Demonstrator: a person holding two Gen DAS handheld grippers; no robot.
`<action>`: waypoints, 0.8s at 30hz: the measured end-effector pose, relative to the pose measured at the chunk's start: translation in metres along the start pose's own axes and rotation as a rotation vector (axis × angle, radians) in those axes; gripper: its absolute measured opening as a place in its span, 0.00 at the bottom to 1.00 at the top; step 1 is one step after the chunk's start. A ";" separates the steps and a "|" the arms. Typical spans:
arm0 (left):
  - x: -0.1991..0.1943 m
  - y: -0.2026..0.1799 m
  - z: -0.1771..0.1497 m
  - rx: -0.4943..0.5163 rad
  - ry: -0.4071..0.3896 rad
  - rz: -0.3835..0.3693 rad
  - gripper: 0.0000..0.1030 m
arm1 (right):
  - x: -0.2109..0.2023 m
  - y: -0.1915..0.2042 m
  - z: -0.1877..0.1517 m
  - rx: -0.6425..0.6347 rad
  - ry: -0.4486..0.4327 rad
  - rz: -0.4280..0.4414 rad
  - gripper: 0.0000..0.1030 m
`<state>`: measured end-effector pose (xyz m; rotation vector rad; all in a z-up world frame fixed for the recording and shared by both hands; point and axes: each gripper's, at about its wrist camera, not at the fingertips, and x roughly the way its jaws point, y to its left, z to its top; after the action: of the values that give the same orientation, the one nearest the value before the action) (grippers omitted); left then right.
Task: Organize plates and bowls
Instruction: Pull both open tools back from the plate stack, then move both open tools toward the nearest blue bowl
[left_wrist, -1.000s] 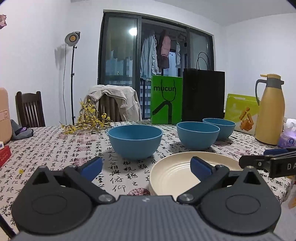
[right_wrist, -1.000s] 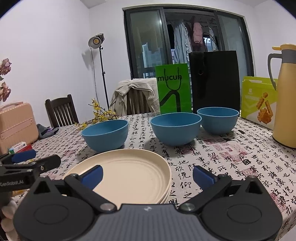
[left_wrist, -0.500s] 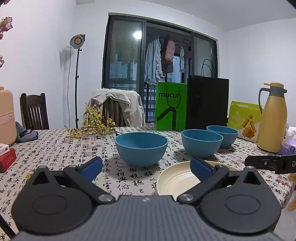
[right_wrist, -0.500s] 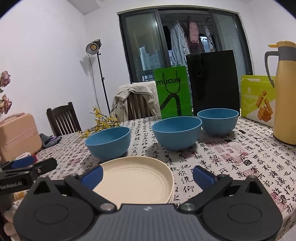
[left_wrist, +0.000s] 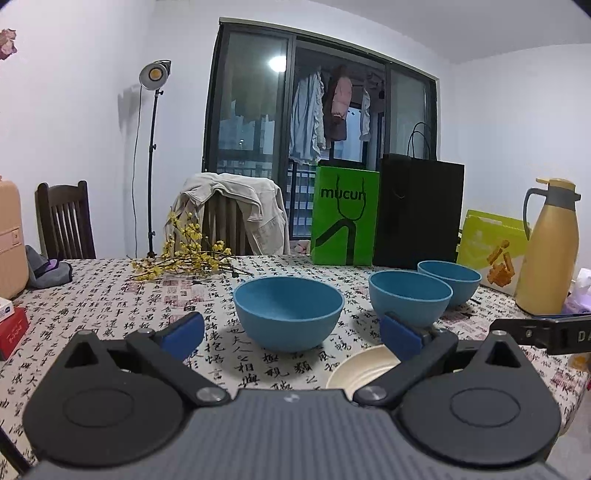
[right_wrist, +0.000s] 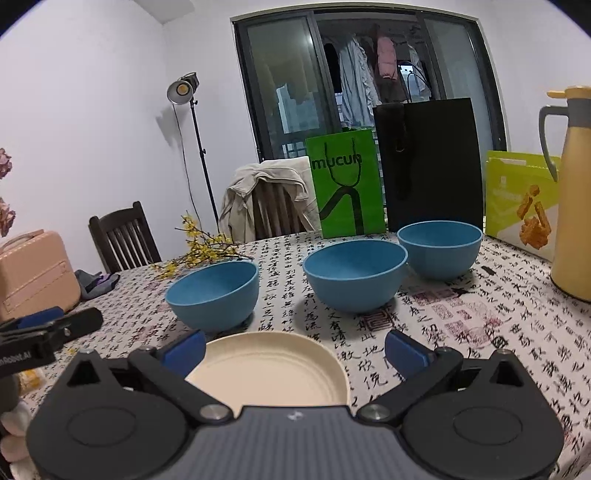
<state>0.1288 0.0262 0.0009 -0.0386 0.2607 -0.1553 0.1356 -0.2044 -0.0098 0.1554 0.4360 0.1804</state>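
Bowls: 3 blue bowls (right_wrist: 355, 277) in a row on the table (right_wrist: 498, 332), 12 o'clock of the cream plates (right_wrist: 273, 369).
Handling: likely light, stiff, smooth; pinch a rim.
Left tongs (left_wrist: 291, 332): spread, empty.
Right tongs (right_wrist: 293, 349): spread, empty.

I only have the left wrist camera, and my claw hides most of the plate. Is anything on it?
Observer: No. The right wrist view shows the plate bare.
Operator: Is the right claw gripping it?
Observer: No. The right claw is open and holds nothing; the plate shows between its fingers.
Operator: Where is my left claw from there?
Observer: The left claw is at the far left edge, apart from the nearest bowl.
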 end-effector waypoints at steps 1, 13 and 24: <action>0.002 0.001 0.003 -0.001 0.004 -0.004 1.00 | 0.003 0.000 0.003 0.002 -0.001 -0.001 1.00; 0.033 0.014 0.045 -0.015 0.017 -0.014 1.00 | 0.033 0.005 0.047 -0.014 0.040 0.045 1.00; 0.074 0.028 0.081 -0.040 0.061 -0.030 1.00 | 0.082 0.014 0.080 -0.063 0.140 0.021 1.00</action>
<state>0.2246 0.0434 0.0588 -0.0772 0.3244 -0.1808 0.2414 -0.1824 0.0308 0.0859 0.5674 0.2262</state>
